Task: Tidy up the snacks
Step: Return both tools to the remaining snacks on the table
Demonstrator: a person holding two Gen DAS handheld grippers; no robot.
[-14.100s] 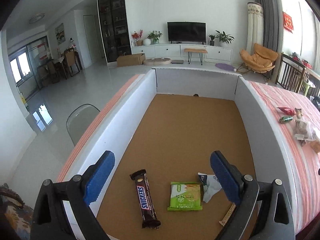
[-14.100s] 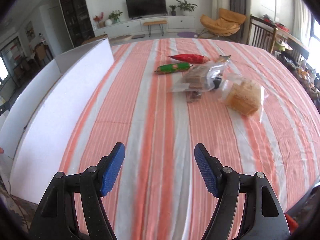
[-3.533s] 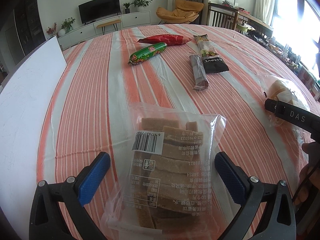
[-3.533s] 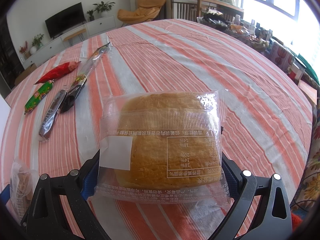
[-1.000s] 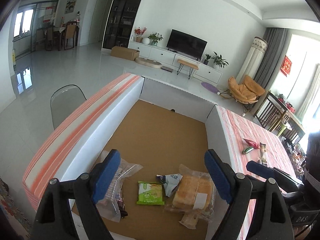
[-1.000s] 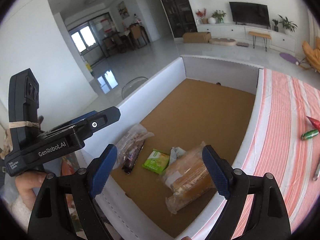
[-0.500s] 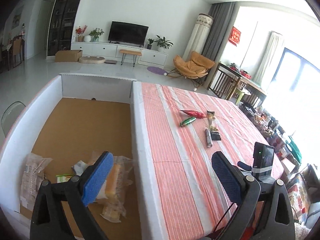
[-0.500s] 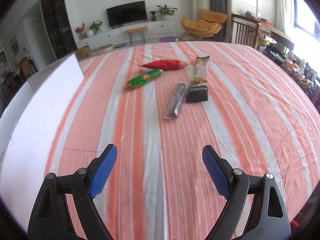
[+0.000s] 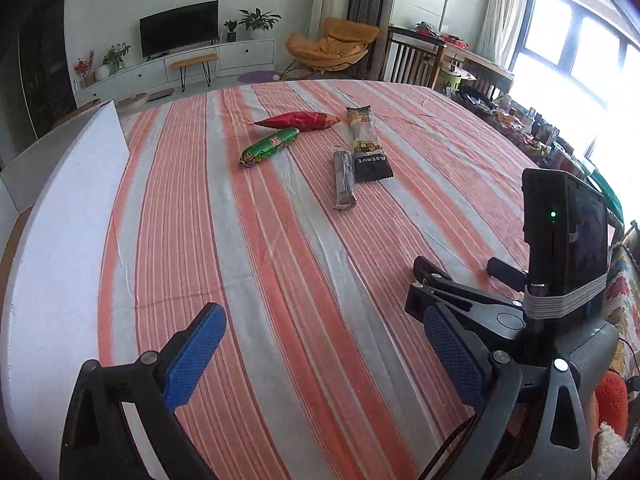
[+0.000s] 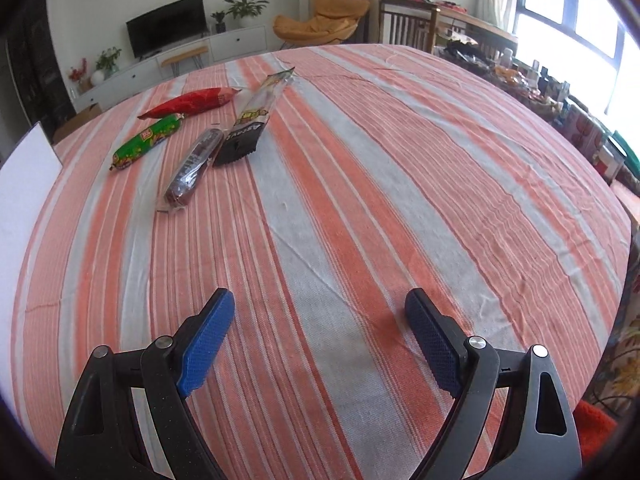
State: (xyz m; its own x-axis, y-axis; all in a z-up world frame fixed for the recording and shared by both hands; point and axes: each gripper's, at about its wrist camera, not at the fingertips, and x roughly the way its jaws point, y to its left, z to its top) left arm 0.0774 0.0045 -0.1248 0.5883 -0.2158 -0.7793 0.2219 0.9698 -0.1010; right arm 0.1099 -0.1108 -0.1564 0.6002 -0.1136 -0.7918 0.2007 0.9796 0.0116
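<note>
Several snacks lie together on the striped tablecloth [image 9: 280, 240]: a red packet [image 9: 298, 121] [image 10: 188, 102], a green sausage pack [image 9: 269, 146] [image 10: 146, 140], a dark bar [image 9: 344, 178] [image 10: 192, 170] and a long black-ended packet [image 9: 366, 144] [image 10: 250, 122]. My left gripper [image 9: 324, 354] is open and empty above the cloth, well short of them. My right gripper [image 10: 320, 340] is open and empty too; its body shows in the left wrist view [image 9: 560, 280].
The white wall of the storage box [image 9: 60, 240] [image 10: 24, 176] runs along the left edge of the table. The table's right edge drops off toward a cluttered side table [image 10: 560, 92] and chairs [image 9: 416, 60].
Both grippers have swung away from the box, where the bread and biscuit bags now lie, and moved in over the tablecloth toward the remaining snacks. Both stay open.
</note>
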